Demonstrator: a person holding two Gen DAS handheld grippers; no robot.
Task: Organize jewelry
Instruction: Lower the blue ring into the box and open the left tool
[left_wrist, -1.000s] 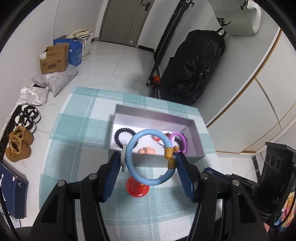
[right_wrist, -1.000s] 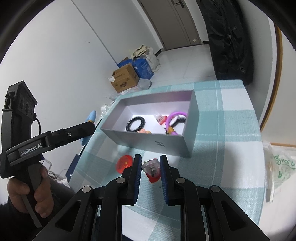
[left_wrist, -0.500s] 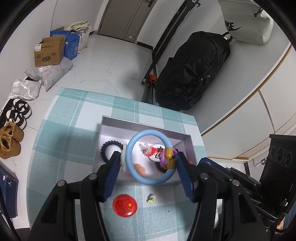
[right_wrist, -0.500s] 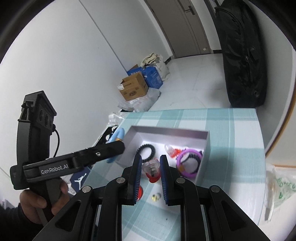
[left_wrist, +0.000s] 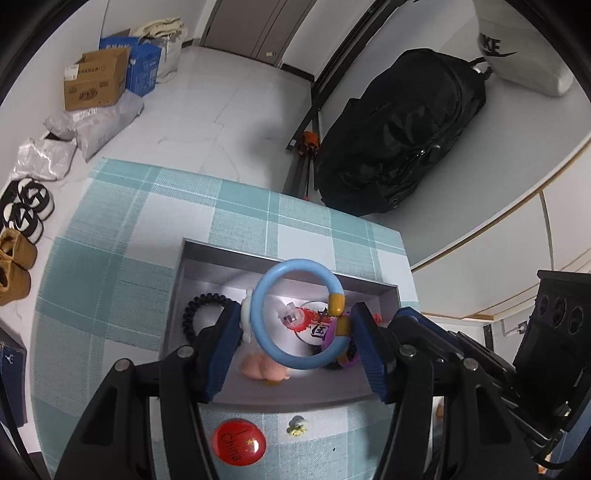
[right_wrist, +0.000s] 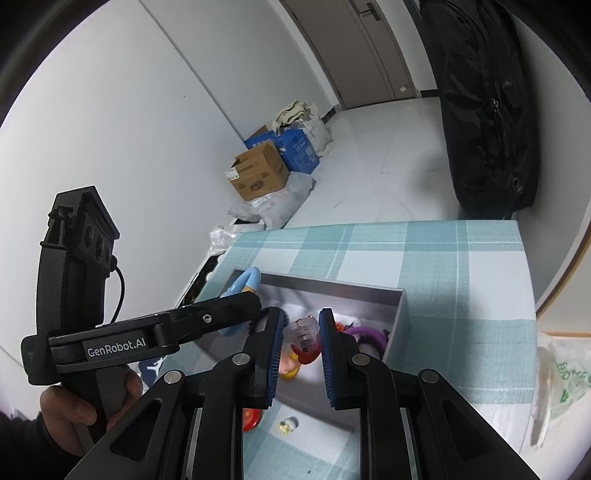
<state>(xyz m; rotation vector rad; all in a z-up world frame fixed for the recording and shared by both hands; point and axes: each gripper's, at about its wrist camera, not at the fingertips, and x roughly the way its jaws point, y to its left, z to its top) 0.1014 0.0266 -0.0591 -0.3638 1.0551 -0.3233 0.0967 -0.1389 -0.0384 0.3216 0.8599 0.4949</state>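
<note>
A: Both hands are loaded, yeah? Left gripper (left_wrist: 295, 328) is clamped on the blue bangle (left_wrist: 298, 314), pads pinching it on both sides, and it hangs right over the grey box (left_wrist: 207, 247).

B: Yep. Right gripper (right_wrist: 301, 341) is squeezed on that small clear-and-red charm (right_wrist: 303, 339), also above the box interior, near the purple hair tie (right_wrist: 369, 334).

A: So next is the drop, I reckon. How to do it clean?

B: Go lower first, imo. The bangle is rigid and round, so if it's let go from height it'll prob bounce or roll onto the rim. Get it down inside the walls, then ease the jaws apart.

A: And the two grippers are v. close together there.

B: Right, so one at a time. Bangle toward the side w/ the black coil tie (left_wrist: 201, 306), charm by the purple one. Keeps fingers from knocking.

A: Stuff left out on the counter (left_wrist: 122, 221)?

B: Red badge (left_wrist: 239, 446) and a tiny yellow-white bit (left_wrist: 297, 424), just outside the box's near wall.
</note>
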